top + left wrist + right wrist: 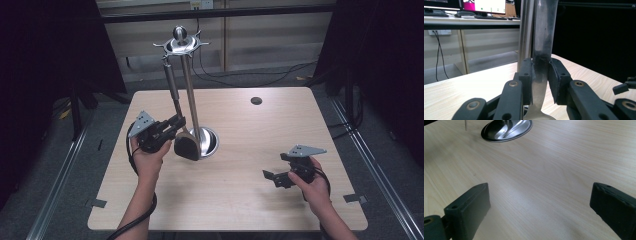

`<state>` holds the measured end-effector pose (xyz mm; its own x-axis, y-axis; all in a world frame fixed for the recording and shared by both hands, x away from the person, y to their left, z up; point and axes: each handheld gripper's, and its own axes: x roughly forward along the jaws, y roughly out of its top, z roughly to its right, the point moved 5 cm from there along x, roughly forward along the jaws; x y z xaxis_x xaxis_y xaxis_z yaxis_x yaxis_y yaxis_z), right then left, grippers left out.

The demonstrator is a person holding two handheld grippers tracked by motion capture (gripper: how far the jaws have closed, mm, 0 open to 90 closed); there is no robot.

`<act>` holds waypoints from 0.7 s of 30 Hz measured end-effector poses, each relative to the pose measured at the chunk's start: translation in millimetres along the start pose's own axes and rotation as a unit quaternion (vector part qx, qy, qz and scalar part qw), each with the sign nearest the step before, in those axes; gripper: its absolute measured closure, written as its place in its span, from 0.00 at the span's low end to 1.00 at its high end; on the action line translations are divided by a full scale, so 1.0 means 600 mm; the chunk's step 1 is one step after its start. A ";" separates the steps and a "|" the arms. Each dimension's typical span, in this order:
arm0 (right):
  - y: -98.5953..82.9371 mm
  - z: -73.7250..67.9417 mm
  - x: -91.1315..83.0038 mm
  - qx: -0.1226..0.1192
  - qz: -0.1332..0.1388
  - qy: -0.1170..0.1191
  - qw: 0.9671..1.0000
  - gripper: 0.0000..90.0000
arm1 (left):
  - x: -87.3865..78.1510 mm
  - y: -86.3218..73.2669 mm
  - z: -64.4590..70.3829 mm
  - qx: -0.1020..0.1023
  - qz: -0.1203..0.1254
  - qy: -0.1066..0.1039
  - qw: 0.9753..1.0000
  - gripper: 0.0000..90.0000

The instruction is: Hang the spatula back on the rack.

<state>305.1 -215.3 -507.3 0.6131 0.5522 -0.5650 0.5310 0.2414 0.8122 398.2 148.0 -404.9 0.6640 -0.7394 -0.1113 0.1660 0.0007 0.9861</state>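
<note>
Between left hand-held gripper (176, 121) jaws: steel-handled black-headed spatula (541, 62), pinched at neck, top hooked on steel utensil stand (192, 100); lift straight to unhook, avoid pole; right hand-held gripper (274, 178) spread, idle over tabletop (250, 200)

Both grippers, left gripper (172, 125) and right gripper (275, 178), are black with brass-coloured pivot screws, grey three-cornered top plates and trailing black cables (forearms unsleeved).

Round hole (256, 100) in tabletop (260, 150); monitors (469, 6) behind.
</note>
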 end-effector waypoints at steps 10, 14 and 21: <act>0.000 0.002 -0.001 -0.001 0.001 0.000 1.000 0.03 | 0.005 0.000 -0.001 0.010 -0.009 -0.005 1.000 0.72; 0.000 0.002 -0.001 -0.001 0.000 -0.001 1.000 0.03 | 0.009 0.001 0.002 -0.003 -0.004 -0.009 1.000 0.70; 0.001 0.003 -0.004 0.000 0.002 -0.003 1.000 0.03 | 0.015 -0.002 0.005 -0.007 -0.013 -0.014 1.000 0.58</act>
<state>305.0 -217.9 -506.0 0.6179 0.5490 -0.5629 0.5292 0.2392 0.8141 402.2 139.3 -406.8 0.6382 -0.7583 -0.1333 0.1932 -0.0100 0.9811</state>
